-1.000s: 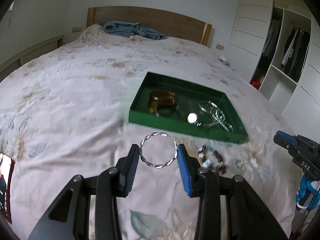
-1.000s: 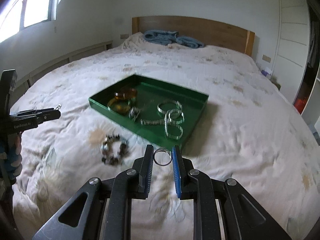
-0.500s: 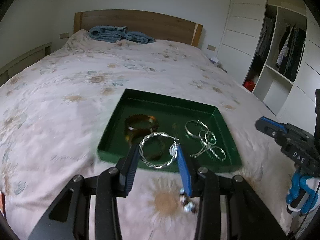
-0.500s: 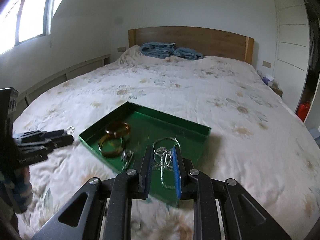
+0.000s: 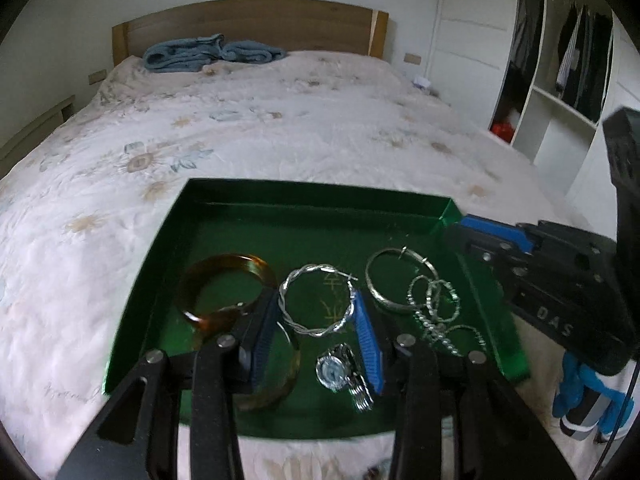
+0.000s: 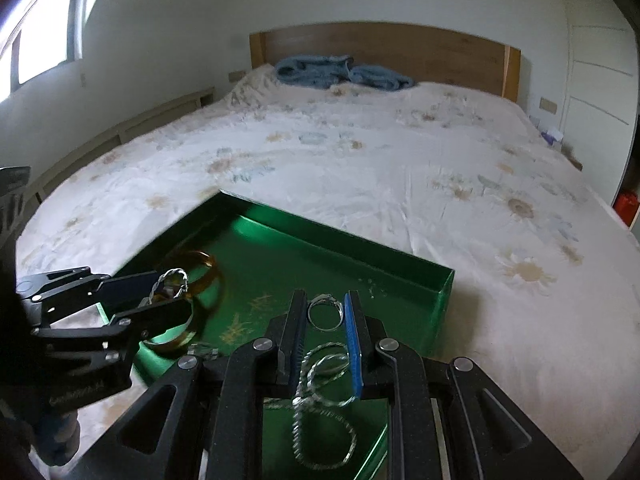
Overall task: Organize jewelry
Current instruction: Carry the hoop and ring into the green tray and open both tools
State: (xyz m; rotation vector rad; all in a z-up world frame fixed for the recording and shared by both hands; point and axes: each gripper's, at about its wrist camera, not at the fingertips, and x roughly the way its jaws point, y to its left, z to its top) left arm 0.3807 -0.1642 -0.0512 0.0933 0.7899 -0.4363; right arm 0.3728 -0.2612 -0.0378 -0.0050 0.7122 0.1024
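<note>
Green tray [image 5: 208, 216] fills the lower middle of both views, and we hold both grippers above it, each with a load. Our left gripper [image 5: 318, 312] is clamped on a twisted silver hoop [image 5: 316, 304], its blue pads pinching the hoop's two sides; in the left view the hoop sits at centre frame, over bare tray floor between the amber bangle [image 5: 224, 288] at its left and the silver bangles [image 5: 404, 284] at its right. Our right gripper [image 6: 326, 316] is clamped on a small ring [image 6: 326, 314], seen at lower centre of its view above a chain [image 6: 320, 396] already lying in the tray.

We judge the step to be the drop. To do it well we should sink each gripper closer to the floor before parting the pads, so nothing bounces over the low wall. We should place the hoop on the bare patch, clear of the watch [image 5: 340, 372] under the left pads. The ring would be better let go beside the chain, not into its loops, and we should release one hand at a time
</note>
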